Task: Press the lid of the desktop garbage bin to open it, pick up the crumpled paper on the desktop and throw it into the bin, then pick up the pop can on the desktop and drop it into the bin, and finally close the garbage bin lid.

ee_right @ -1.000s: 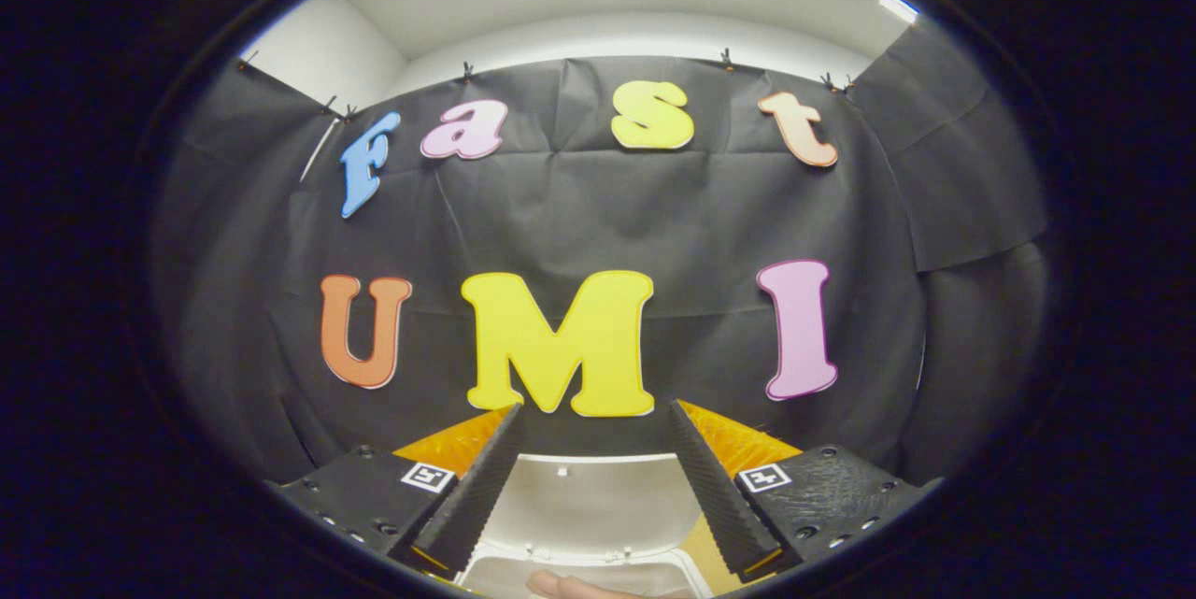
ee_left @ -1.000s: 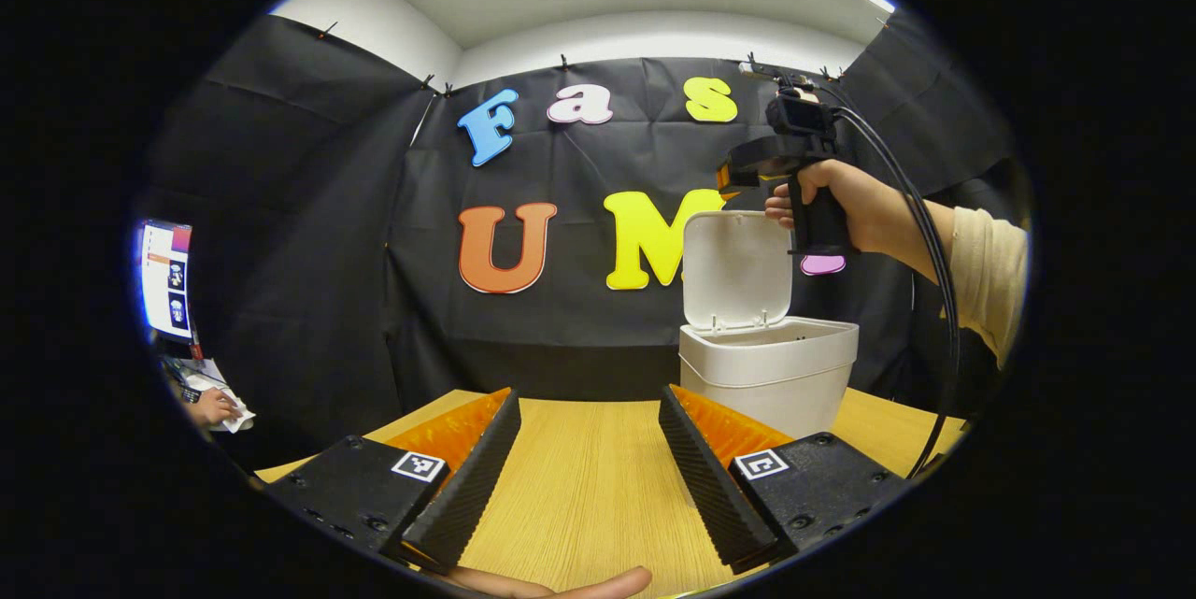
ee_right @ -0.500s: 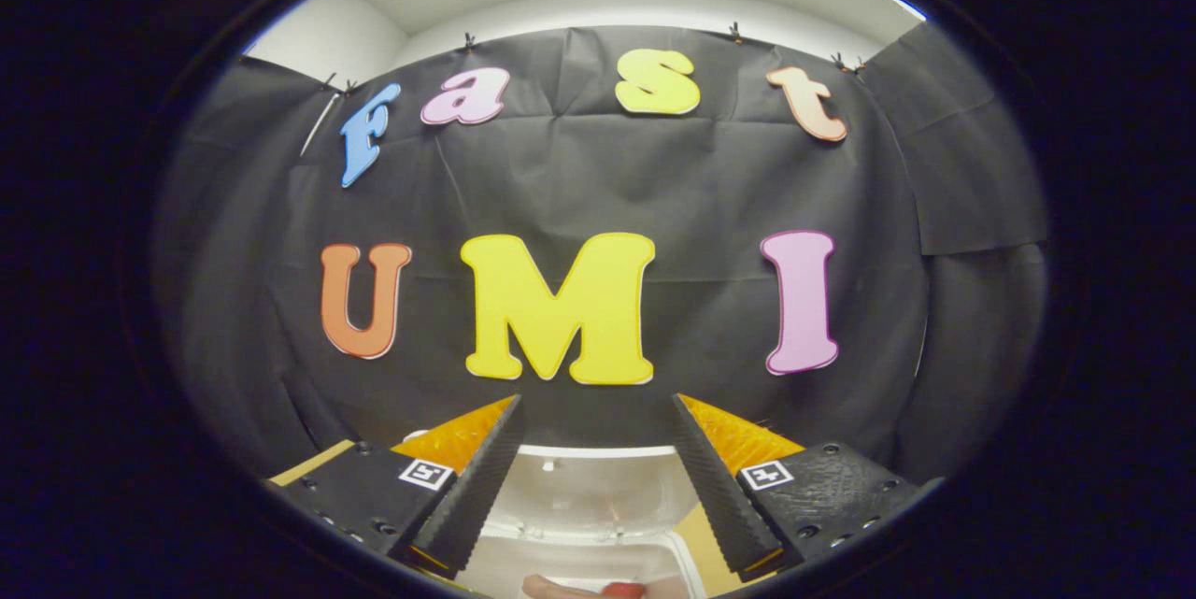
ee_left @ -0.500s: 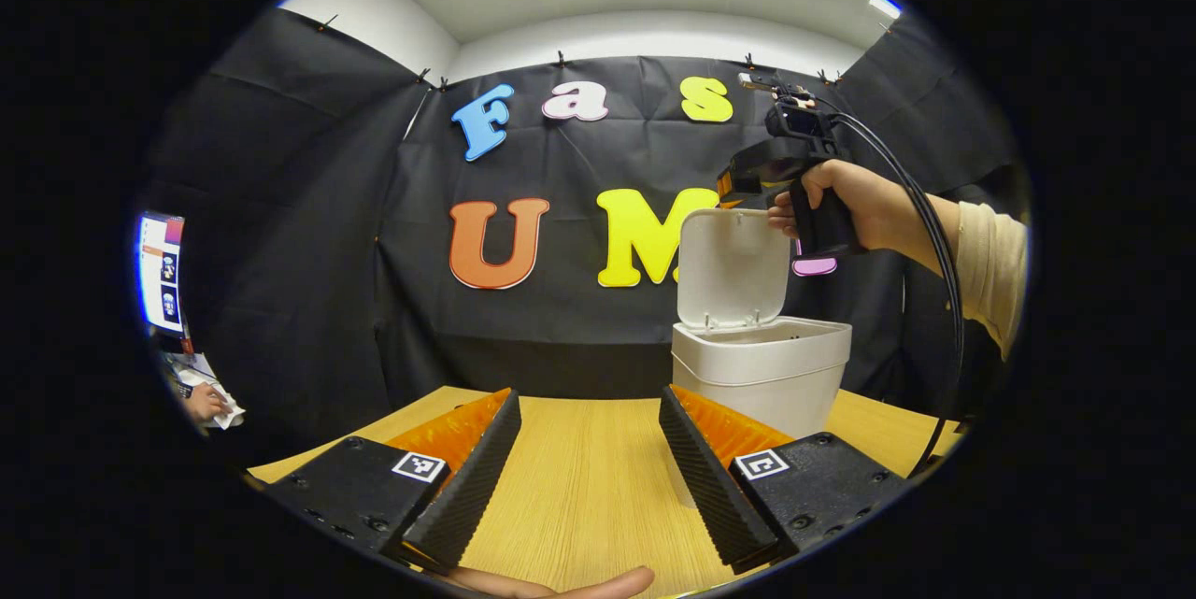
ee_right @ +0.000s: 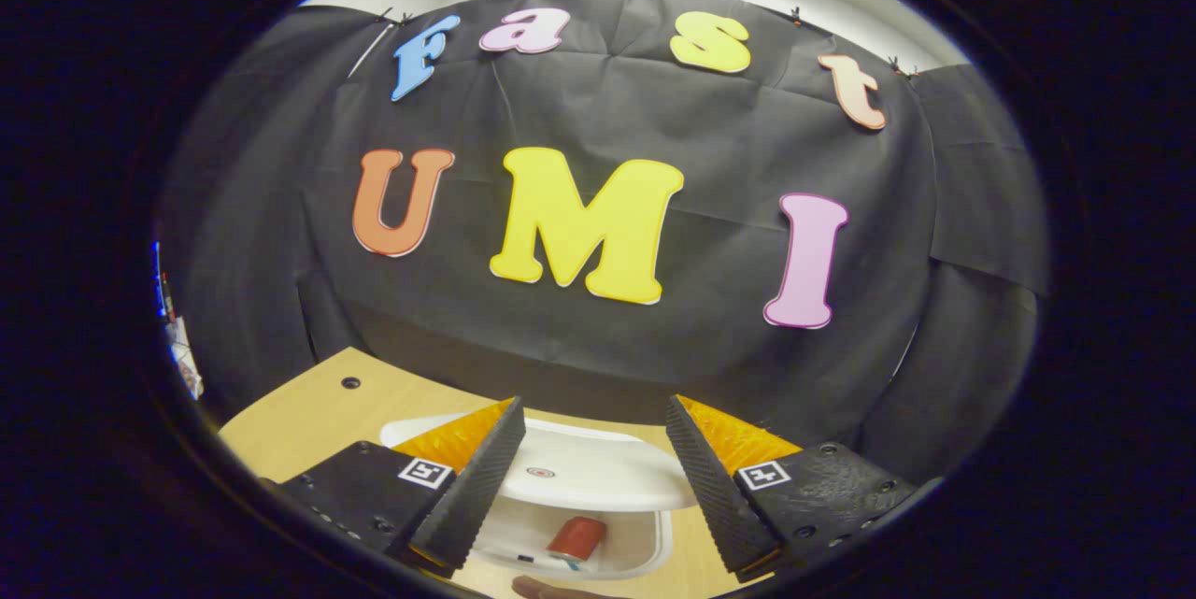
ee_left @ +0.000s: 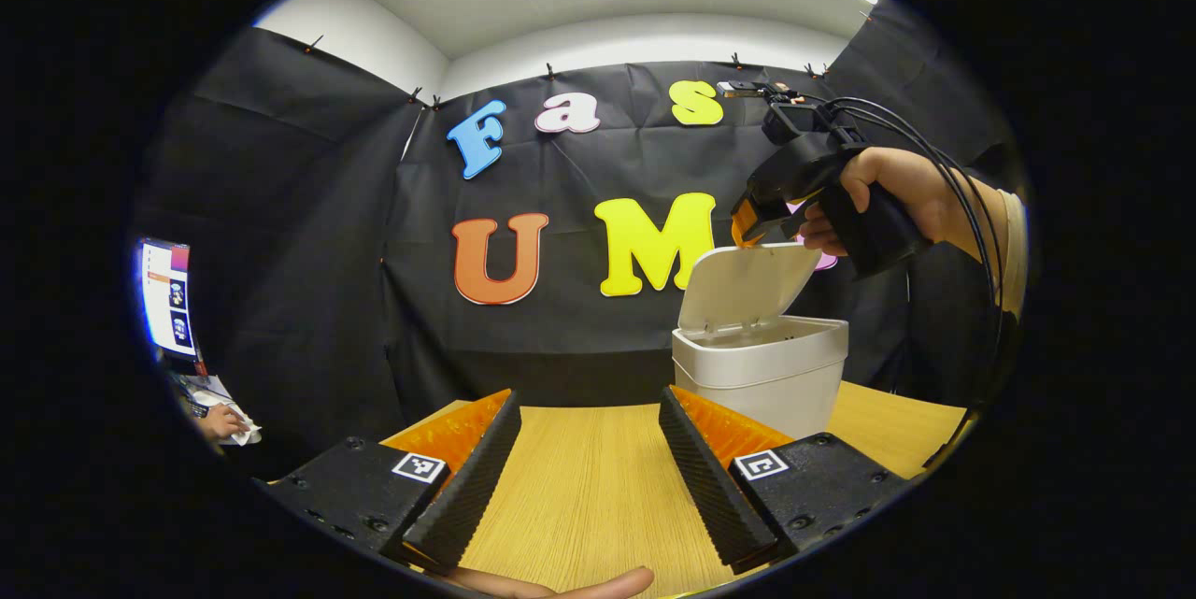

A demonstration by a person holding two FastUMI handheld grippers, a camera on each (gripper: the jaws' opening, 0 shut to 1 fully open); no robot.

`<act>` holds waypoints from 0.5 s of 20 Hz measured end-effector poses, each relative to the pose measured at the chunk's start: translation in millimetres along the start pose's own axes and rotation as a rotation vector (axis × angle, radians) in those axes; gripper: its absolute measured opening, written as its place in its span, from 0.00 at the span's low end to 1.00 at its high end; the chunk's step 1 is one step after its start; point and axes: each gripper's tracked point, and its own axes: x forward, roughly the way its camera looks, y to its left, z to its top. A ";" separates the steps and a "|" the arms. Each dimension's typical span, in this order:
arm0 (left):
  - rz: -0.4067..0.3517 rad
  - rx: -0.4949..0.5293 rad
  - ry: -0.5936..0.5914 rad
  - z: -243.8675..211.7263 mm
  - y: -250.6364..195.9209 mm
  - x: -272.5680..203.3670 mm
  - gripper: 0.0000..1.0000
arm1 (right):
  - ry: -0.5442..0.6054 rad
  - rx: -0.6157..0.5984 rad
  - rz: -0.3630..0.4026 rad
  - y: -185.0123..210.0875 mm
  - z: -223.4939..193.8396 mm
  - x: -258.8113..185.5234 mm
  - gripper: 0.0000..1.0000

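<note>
Now, bin: white bin (ee_left: 761, 375) on the wooden table (ee_left: 589, 487), far right.
Lid: lid (ee_left: 747, 286) half raised, tilted.
Right gripper: right gripper (ee_left: 752, 227) at the lid's top edge, fingers spread, empty.
Can: red can (ee_right: 576, 538) inside the bin.
Left gripper: left gripper (ee_left: 589, 477) over the near table, fingers spread, empty.

The half-raised lid (ee_left: 747, 286) slants over the bin (ee_left: 761, 375) mouth, with the right gripper (ee_left: 759, 223) just above its free edge, while bare table (ee_left: 589, 477) lies in front of the bin.
</note>
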 end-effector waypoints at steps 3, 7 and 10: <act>-0.024 -0.009 0.005 -1.7 -7.5 1.3 0.96 | 0.023 -0.008 0.013 3.9 -11.5 -3.4 0.98; -0.003 -0.012 0.017 -7.2 2.8 3.1 0.96 | 0.072 -0.028 0.018 7.0 -28.6 -10.4 0.98; 0.014 -0.019 0.038 -12.2 7.2 6.3 0.96 | 0.131 -0.032 0.038 10.6 -48.9 -14.7 0.95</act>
